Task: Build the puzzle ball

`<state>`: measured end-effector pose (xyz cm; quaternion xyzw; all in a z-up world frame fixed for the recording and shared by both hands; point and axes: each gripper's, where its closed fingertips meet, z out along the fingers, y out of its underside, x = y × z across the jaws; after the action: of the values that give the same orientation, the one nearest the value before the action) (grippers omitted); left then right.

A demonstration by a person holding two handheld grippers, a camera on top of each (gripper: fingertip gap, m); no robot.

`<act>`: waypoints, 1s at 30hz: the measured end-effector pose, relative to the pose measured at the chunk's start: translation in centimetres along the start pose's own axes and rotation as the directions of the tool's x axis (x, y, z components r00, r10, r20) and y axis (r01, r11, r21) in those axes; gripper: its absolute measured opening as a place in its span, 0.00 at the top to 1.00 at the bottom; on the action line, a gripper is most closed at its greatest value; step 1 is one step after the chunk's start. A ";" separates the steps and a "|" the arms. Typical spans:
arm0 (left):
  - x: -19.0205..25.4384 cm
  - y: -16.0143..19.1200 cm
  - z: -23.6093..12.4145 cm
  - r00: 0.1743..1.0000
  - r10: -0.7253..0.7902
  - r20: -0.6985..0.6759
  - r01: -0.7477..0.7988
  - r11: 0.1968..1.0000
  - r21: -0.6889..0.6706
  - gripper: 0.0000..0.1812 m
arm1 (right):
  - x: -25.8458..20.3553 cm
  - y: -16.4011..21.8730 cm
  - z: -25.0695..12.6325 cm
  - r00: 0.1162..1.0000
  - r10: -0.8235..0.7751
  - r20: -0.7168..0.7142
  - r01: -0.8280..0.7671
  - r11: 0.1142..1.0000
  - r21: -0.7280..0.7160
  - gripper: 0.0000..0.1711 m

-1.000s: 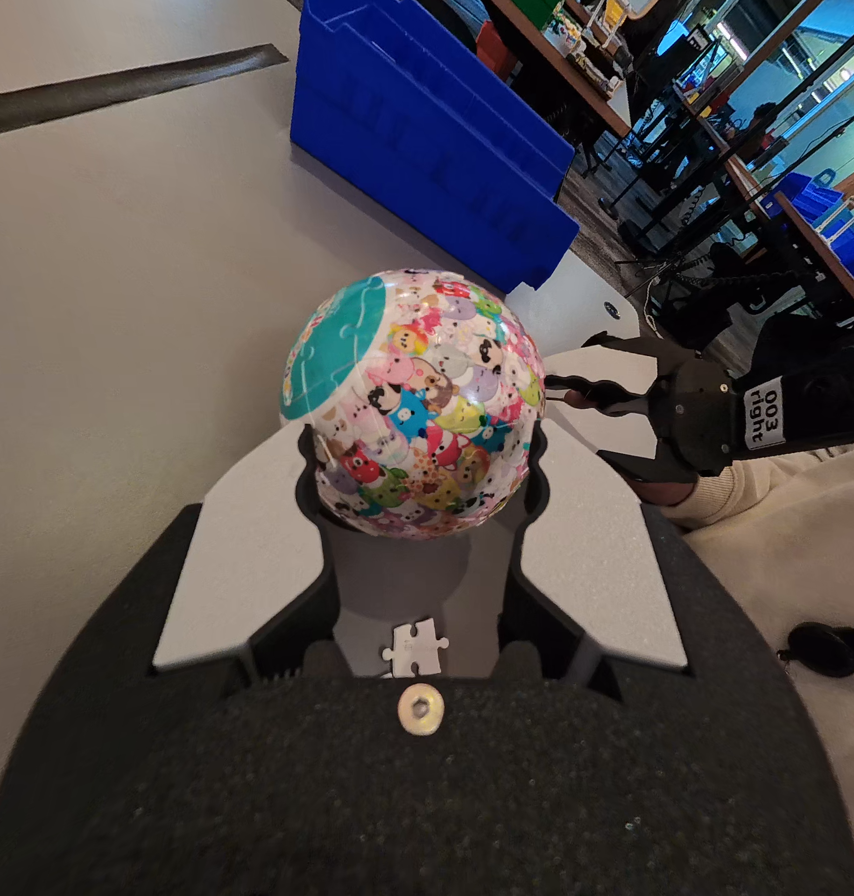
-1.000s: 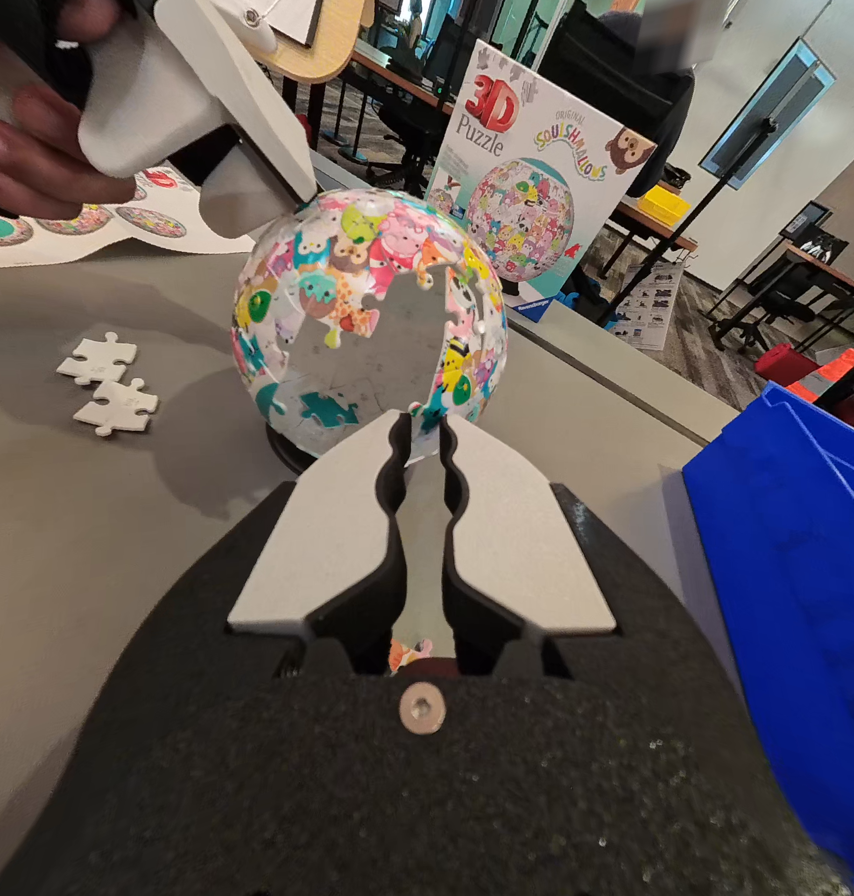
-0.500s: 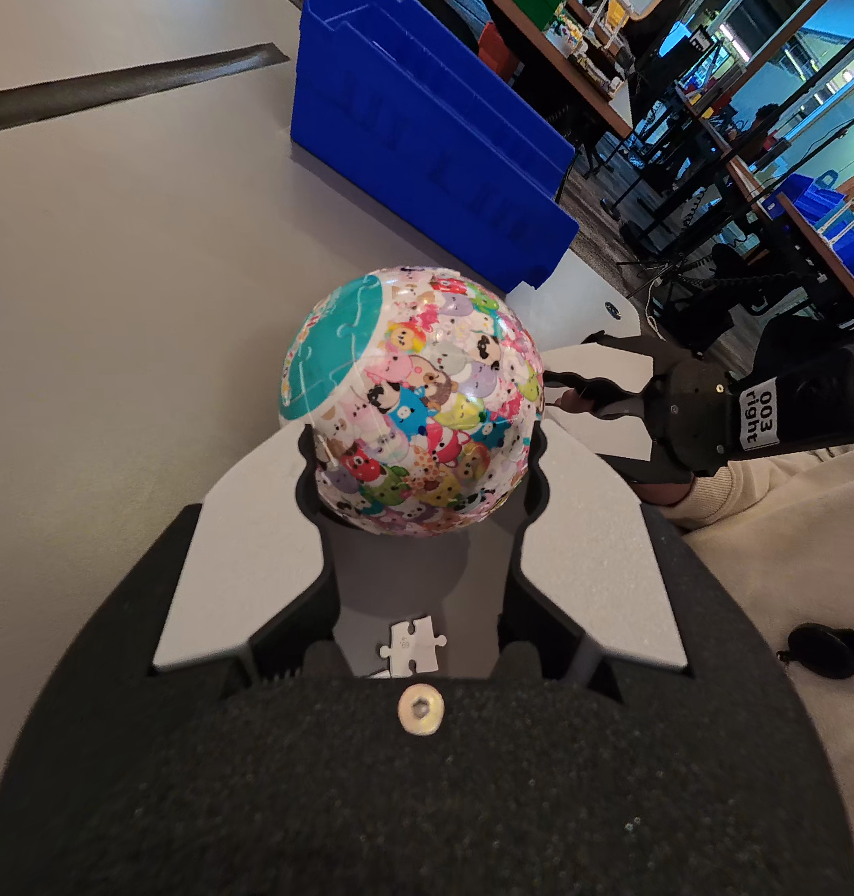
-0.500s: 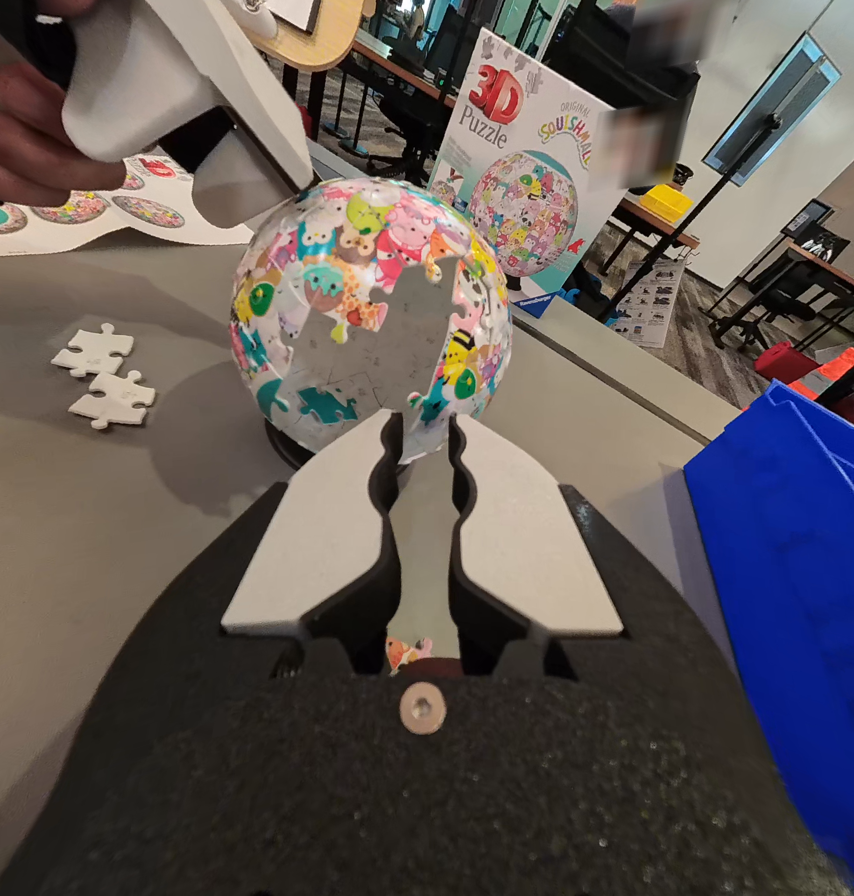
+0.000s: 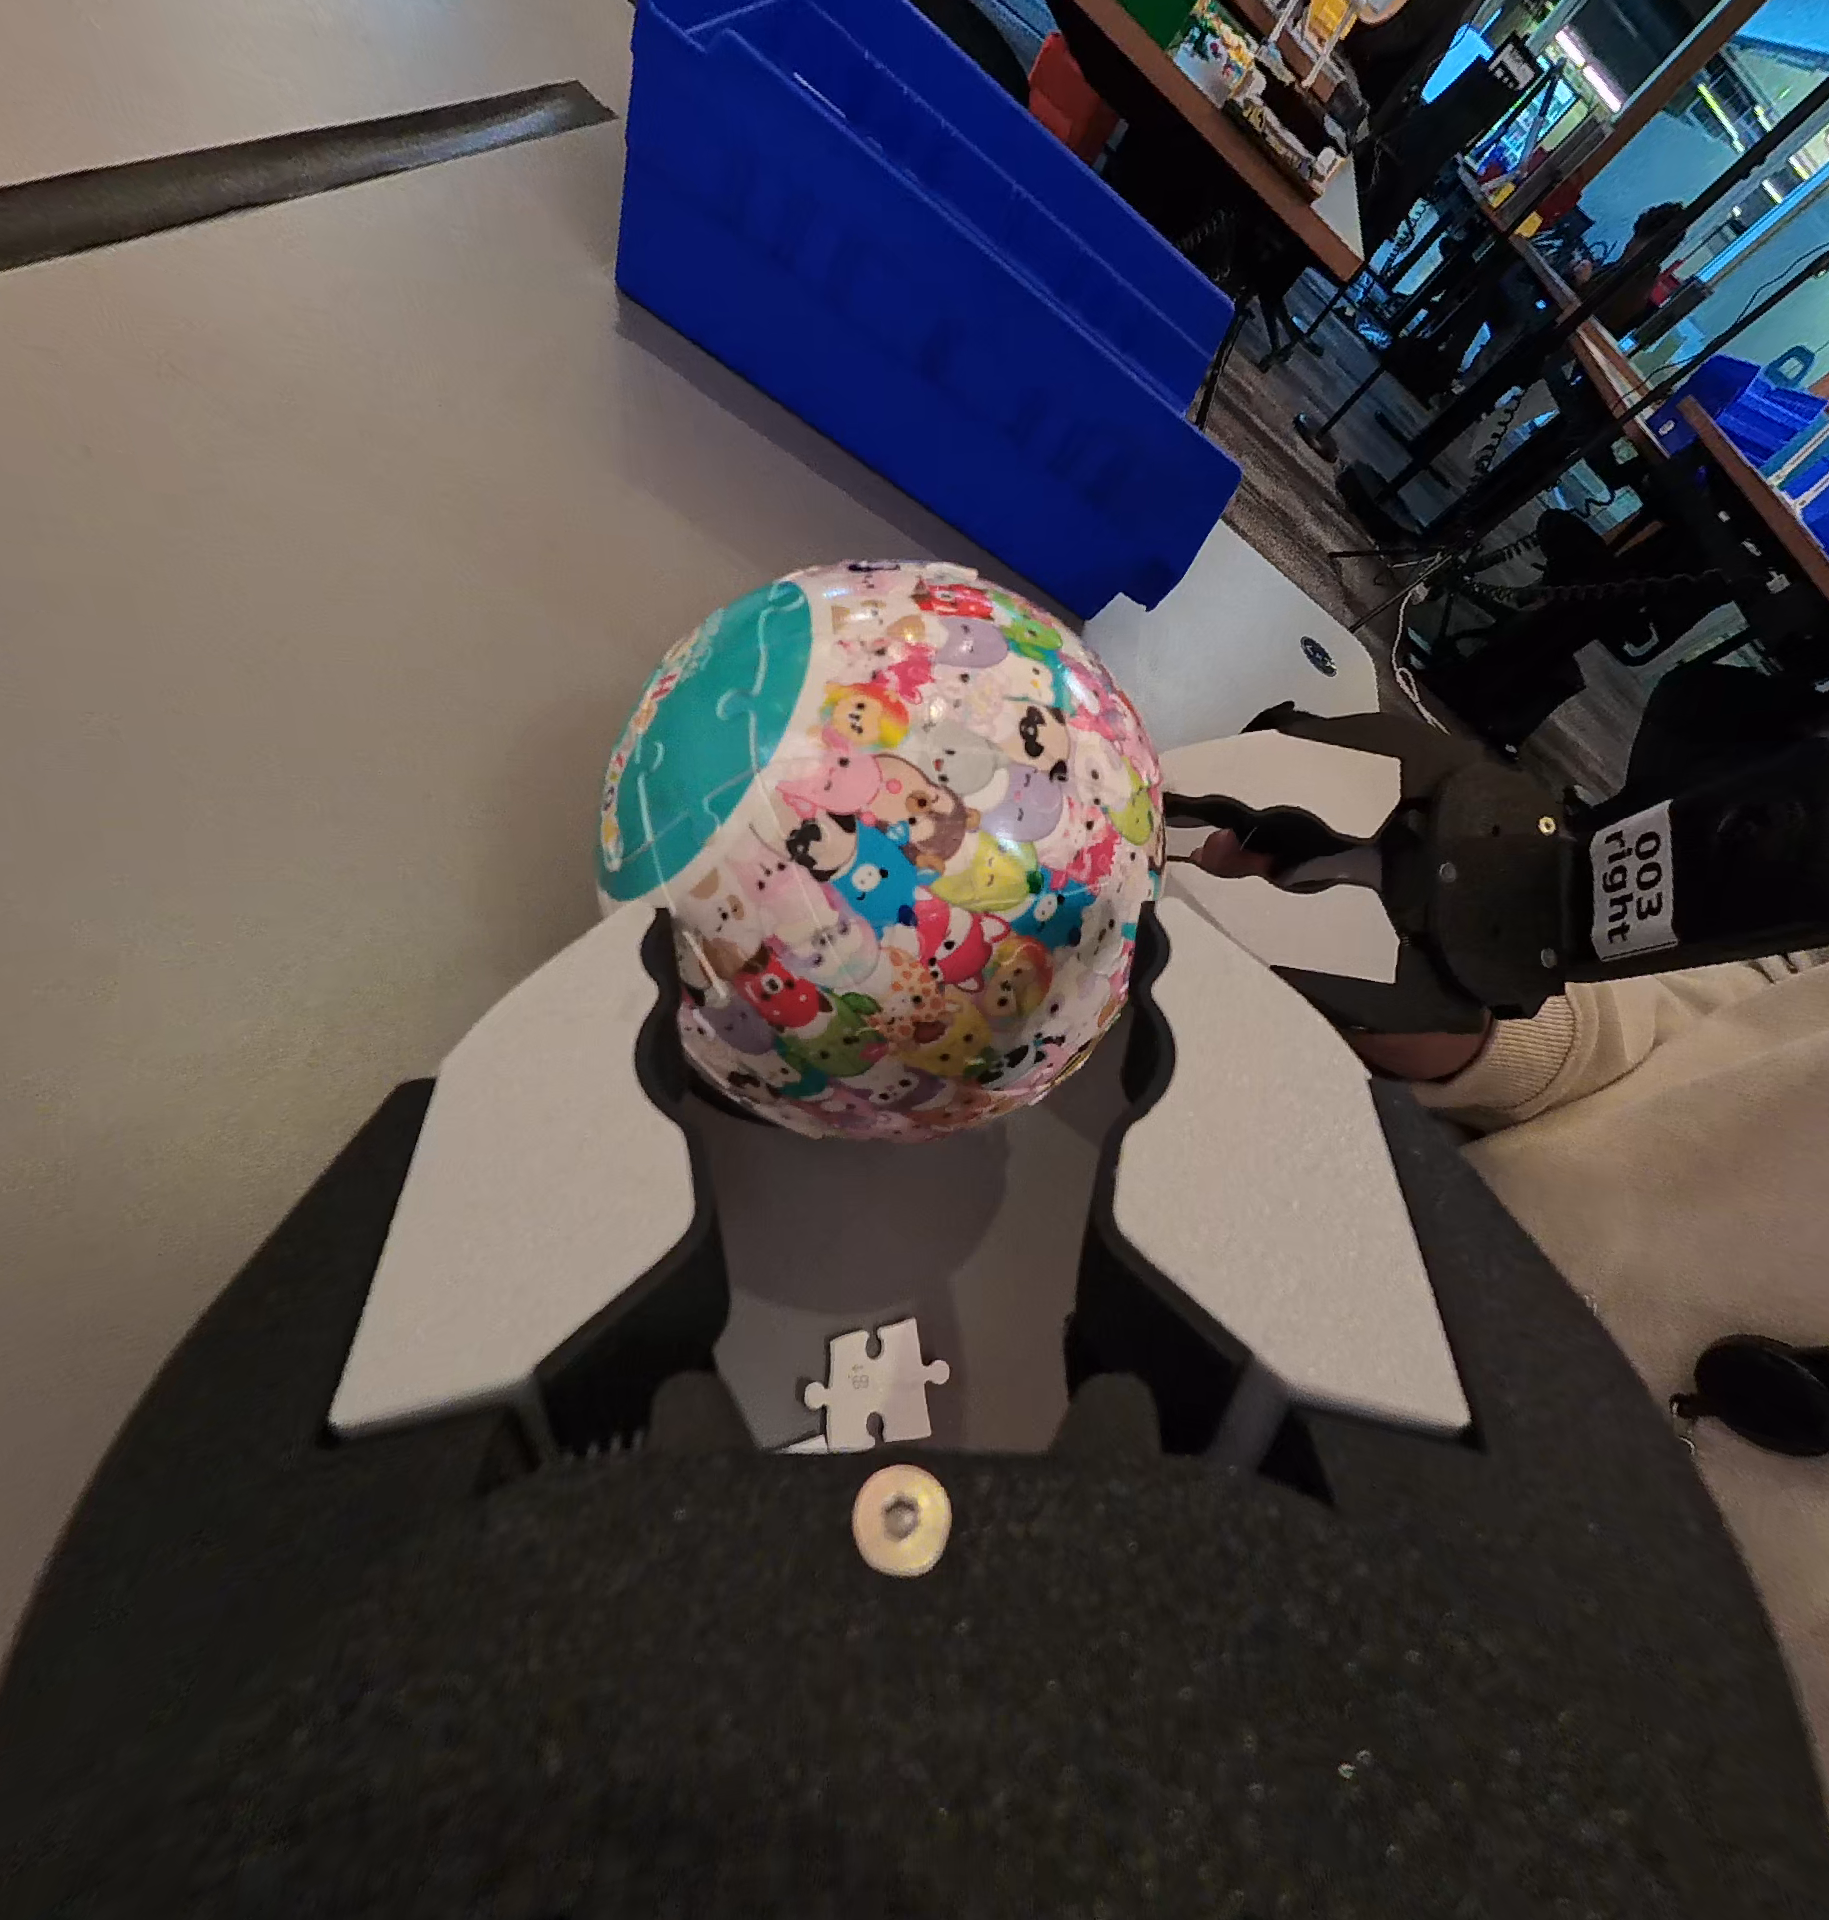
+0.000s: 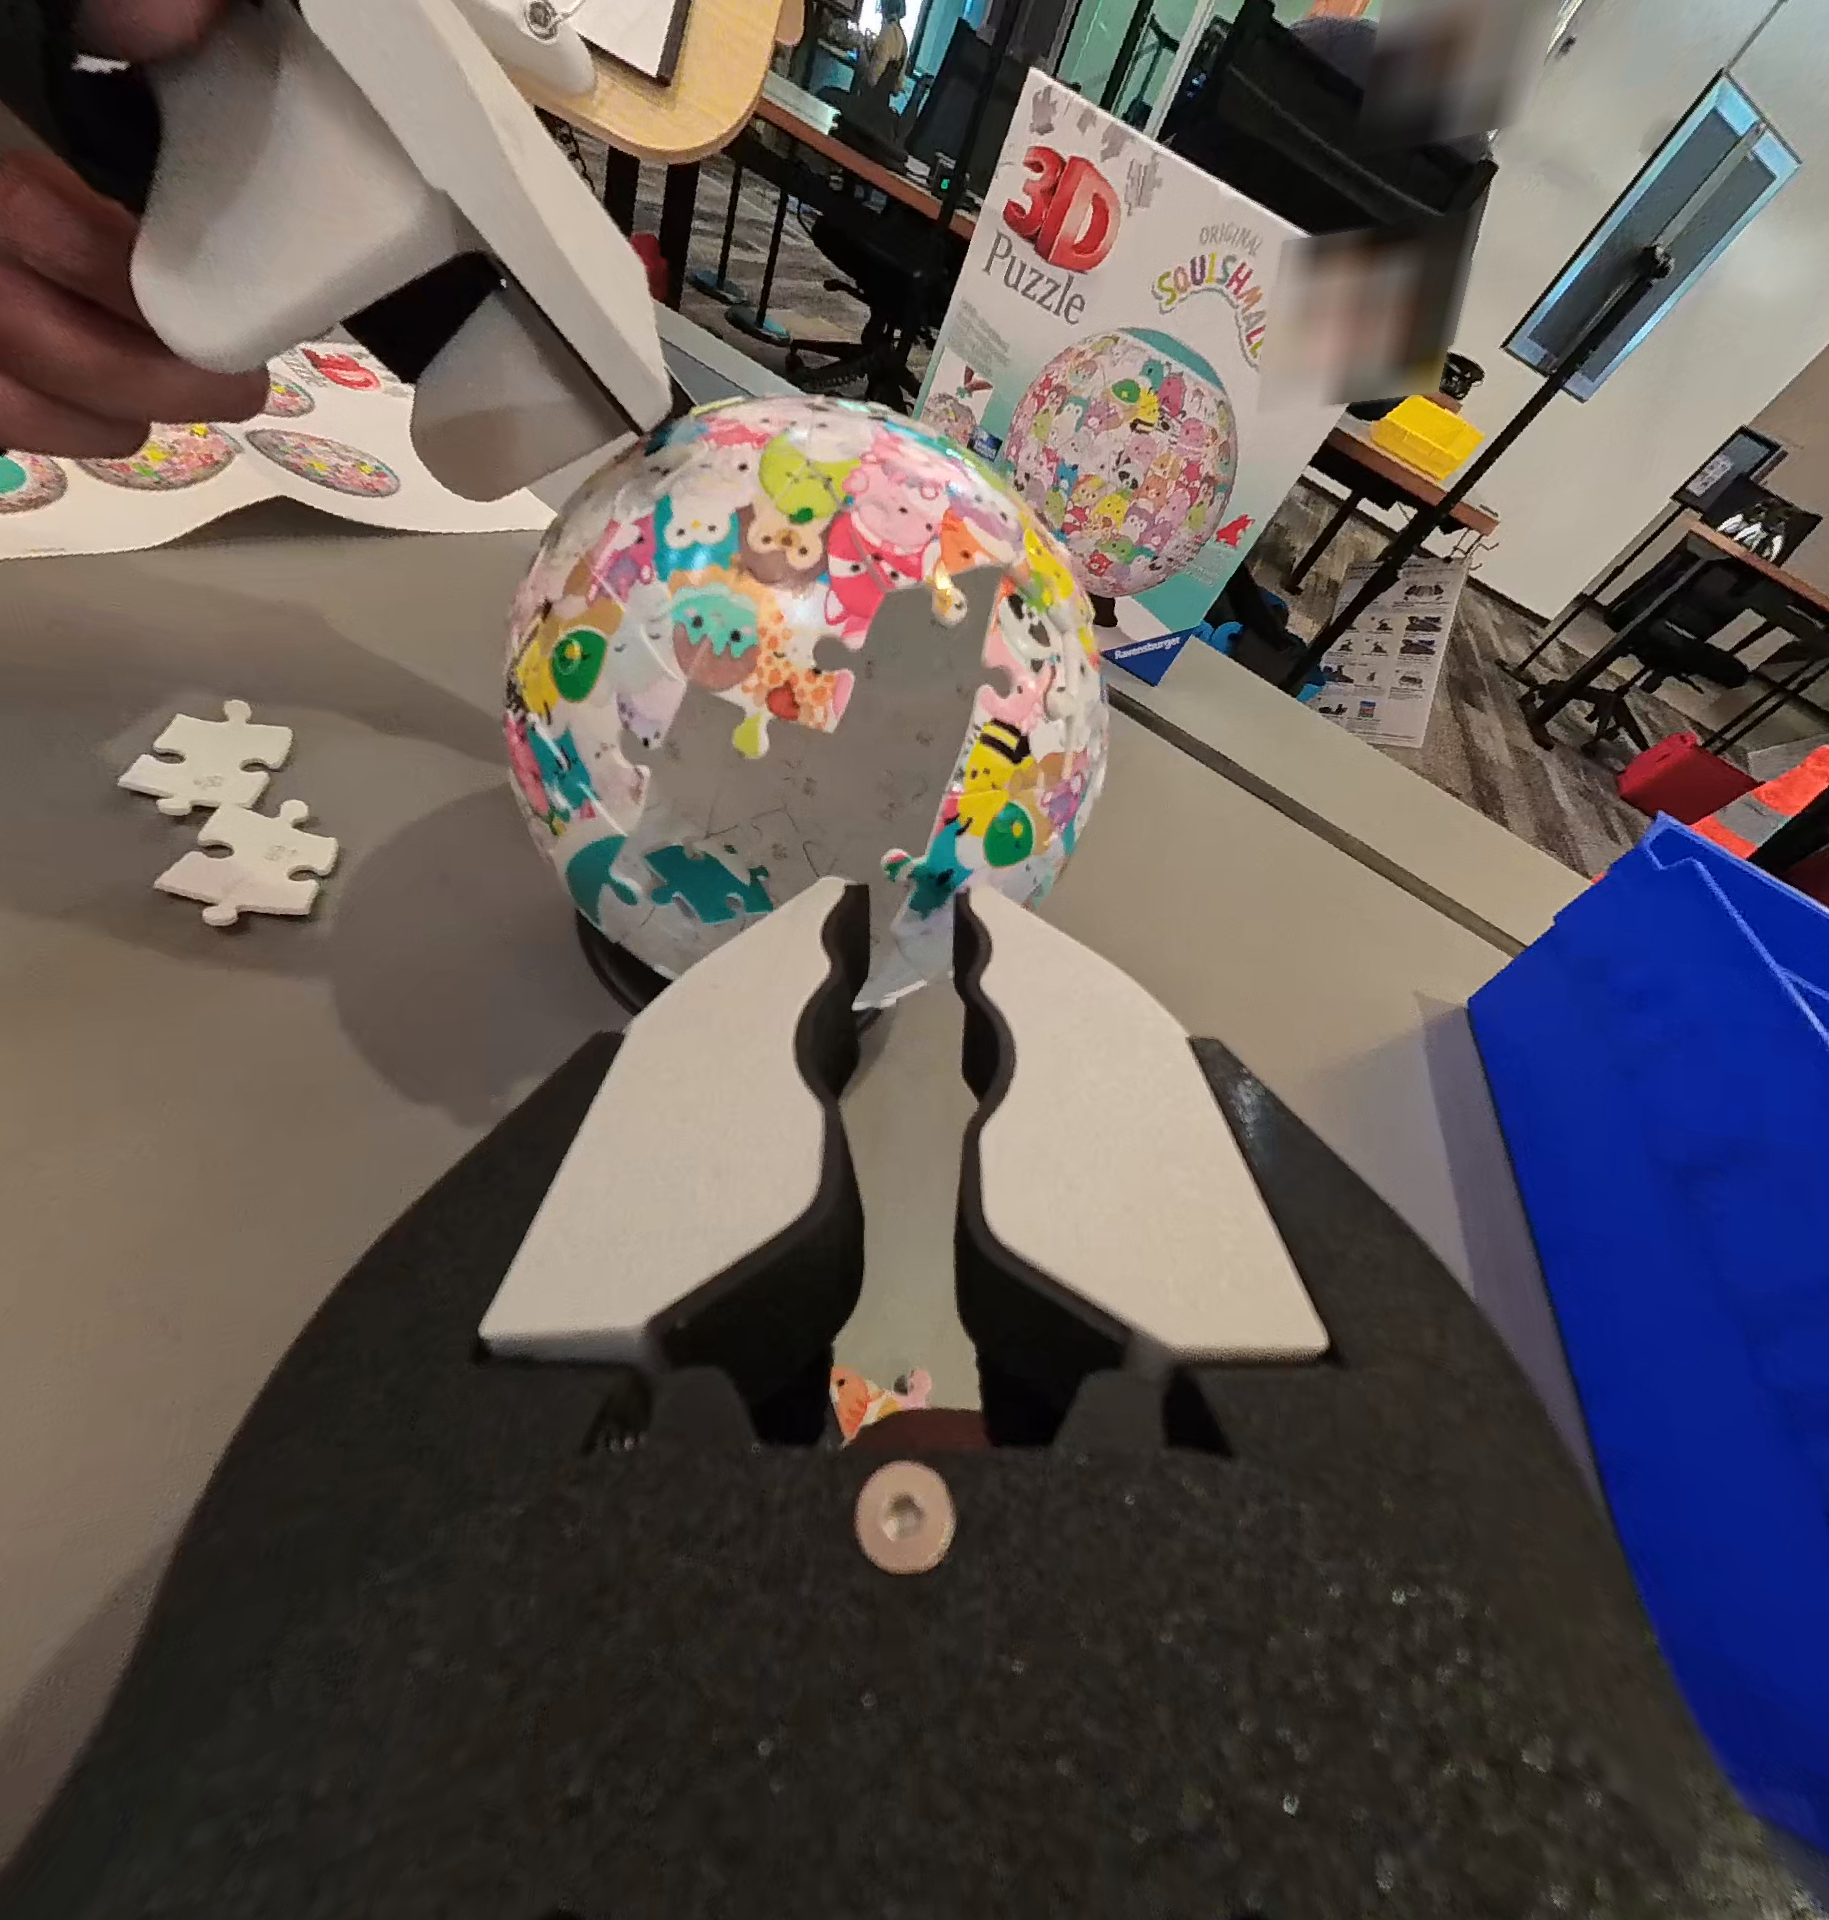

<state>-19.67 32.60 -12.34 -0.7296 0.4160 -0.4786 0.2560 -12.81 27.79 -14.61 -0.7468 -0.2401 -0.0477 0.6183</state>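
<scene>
- The grey table [image 6: 214, 1091] carries everything; a blue plastic bin [image 6: 1699, 1195] sits at three o'clock in the right wrist view.
- The colourful, glossy puzzle ball [image 6: 785, 665] stands on a dark ring base mid-table, with a jagged hole facing the right gripper.
- The left gripper [image 5: 894, 997] spreads wide, its fingers hugging the ball's flanks at twelve o'clock.
- The right gripper [image 6: 905, 935] is narrowed onto a small curved puzzle piece [image 6: 915, 945], just short of the hole's lower edge.
- Two white, face-down loose pieces [image 6: 229, 810] wait at nine o'clock.
- The risk: pushing the piece in misaligned could pop neighbouring pieces loose or roll the ball off its base.
</scene>
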 end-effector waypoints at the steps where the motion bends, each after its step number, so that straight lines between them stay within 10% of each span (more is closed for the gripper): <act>1: 0.0 0.0 0.0 1.000 -0.001 0.000 0.001 1.000 0.000 0.55 | 0.0 0.0 -0.1 1.000 -0.001 0.002 0.001 1.000 0.001 0.91; 30: 1.5 1.6 -0.1 1.000 0.002 -0.001 -0.001 1.000 0.017 0.57 | 3.0 -3.6 -0.2 0.928 -0.366 0.072 0.367 0.930 0.004 0.84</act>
<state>-20.07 30.50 -12.74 -0.7269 0.4127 -0.4822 0.2622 -11.69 28.95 -10.23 -0.6930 -0.3970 -0.1367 0.5861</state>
